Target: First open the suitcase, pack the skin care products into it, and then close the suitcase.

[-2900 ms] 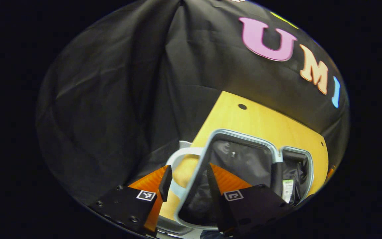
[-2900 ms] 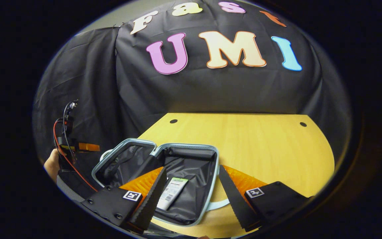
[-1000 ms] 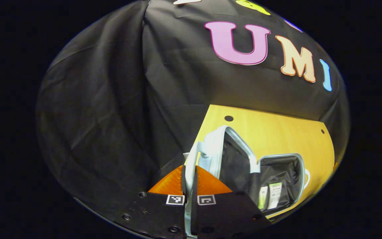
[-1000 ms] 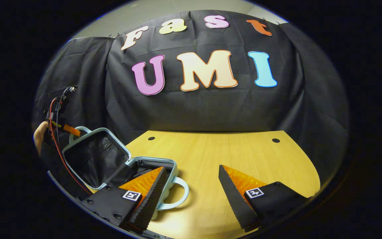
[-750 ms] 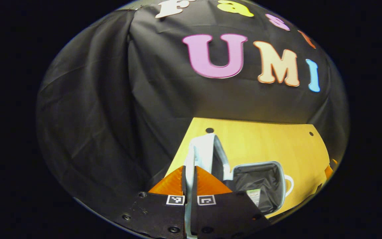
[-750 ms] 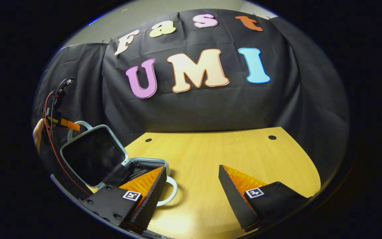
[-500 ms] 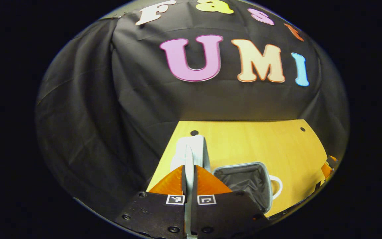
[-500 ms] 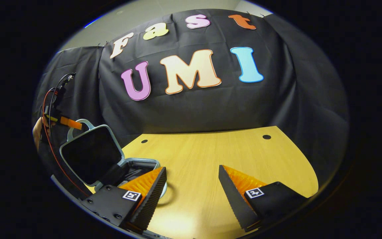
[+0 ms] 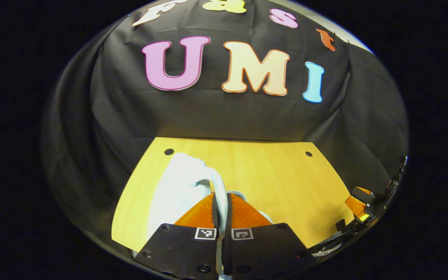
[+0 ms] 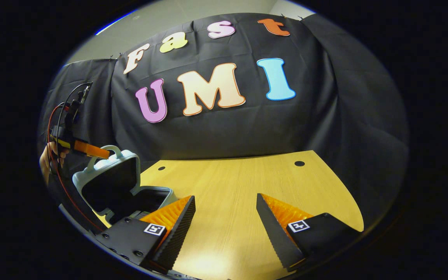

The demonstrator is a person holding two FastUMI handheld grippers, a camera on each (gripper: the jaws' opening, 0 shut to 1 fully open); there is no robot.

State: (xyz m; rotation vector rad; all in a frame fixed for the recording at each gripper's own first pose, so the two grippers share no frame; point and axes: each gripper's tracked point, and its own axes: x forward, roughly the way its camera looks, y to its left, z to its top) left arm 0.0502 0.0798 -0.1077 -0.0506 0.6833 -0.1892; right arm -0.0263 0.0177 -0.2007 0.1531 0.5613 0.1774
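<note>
A light wooden desk with a curved front edge spreads ahead of the right gripper. Two dark round holes sit near its far edge. Black cloth hangs behind and beside it, creased. Above the cloth shows pale ceiling. Light glares on the near wood.

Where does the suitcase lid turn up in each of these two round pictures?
Left gripper view: the suitcase lid is at bottom centre, seen from outside, its handle pinched by the hand-held gripper.
Right gripper view: the lid is at lower left, half-raised.
Shared landmark: the wooden table.
</note>
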